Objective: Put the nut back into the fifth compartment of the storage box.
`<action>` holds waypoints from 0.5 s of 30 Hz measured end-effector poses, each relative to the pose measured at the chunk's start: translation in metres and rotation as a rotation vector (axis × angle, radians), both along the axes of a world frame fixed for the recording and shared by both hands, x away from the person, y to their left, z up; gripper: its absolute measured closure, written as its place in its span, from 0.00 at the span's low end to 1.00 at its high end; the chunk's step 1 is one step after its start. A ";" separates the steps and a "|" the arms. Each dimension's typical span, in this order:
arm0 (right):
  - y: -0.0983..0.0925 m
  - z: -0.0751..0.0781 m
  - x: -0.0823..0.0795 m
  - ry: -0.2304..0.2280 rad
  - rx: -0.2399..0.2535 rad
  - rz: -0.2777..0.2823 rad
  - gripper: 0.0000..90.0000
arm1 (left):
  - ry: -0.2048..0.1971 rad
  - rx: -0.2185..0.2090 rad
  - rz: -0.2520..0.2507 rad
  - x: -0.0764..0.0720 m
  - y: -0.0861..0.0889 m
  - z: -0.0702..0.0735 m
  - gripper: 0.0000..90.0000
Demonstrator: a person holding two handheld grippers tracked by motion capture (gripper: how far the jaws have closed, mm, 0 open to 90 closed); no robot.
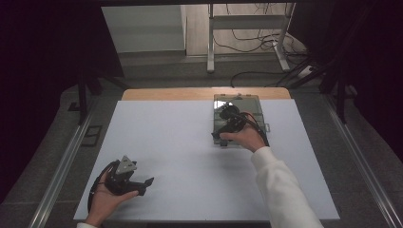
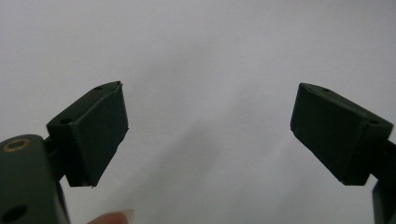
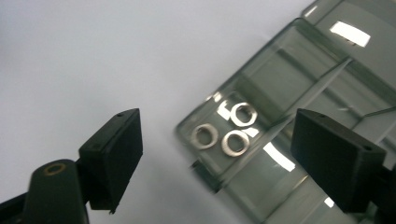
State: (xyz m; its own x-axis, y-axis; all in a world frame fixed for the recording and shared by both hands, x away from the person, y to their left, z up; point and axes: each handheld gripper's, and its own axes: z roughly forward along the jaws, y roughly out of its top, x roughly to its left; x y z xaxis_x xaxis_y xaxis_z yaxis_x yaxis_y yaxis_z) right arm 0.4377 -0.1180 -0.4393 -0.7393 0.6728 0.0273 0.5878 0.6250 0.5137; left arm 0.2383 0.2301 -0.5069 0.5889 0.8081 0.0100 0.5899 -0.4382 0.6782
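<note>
**Washers in a clear box, both grippers open**

White board (image 1: 190, 156) covers the table before us, with dark floor on either side and a metal stand (image 1: 247, 38) and loose cables on the floor beyond the far edge.

Our right gripper (image 1: 231, 124) hovers over the near left corner of a clear plastic box (image 1: 237, 102), which lies flat toward the far right of the board. The box is split into compartments. In the right gripper view, three metal washers (image 3: 224, 133) lie close together in the corner compartment, two side by side and one just beyond them. Whether they touch we cannot tell. That gripper's jaws stand wide apart with nothing between the pads; the washers lie below and past them, untouched.

Our left gripper (image 1: 135, 183) rests at the near left of the board, well apart from the box. Its jaws are also spread wide and grasp nothing; in the left gripper view, bare white board lies between them, and a fingertip (image 2: 112, 218) shows at the bottom edge.
</note>
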 end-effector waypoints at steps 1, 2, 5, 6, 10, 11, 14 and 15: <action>0.000 0.000 0.000 0.000 0.000 0.000 0.18 | 0.000 0.001 -0.001 0.000 0.000 0.000 0.12; -0.003 0.001 -0.006 -0.011 0.002 0.007 0.17 | 0.000 0.002 -0.001 0.000 0.000 0.000 0.12; -0.015 0.001 -0.023 -0.032 0.029 0.020 0.15 | -0.001 0.003 0.000 0.000 -0.001 0.000 0.12; -0.019 0.001 -0.029 -0.039 0.041 0.020 0.15 | -0.001 0.001 -0.001 0.000 -0.001 0.000 0.12; -0.040 0.000 -0.053 -0.066 0.075 0.023 0.15 | -0.002 0.002 0.000 0.000 -0.002 0.000 0.12; -0.047 -0.001 -0.061 -0.069 0.081 0.020 0.15 | -0.002 0.002 -0.001 -0.001 -0.002 0.000 0.12; -0.064 -0.004 -0.078 -0.082 0.102 0.008 0.15 | -0.001 0.004 -0.002 -0.001 -0.002 0.000 0.12; -0.070 -0.004 -0.084 -0.086 0.115 -0.001 0.15 | 0.000 0.005 -0.001 0.000 -0.002 0.000 0.12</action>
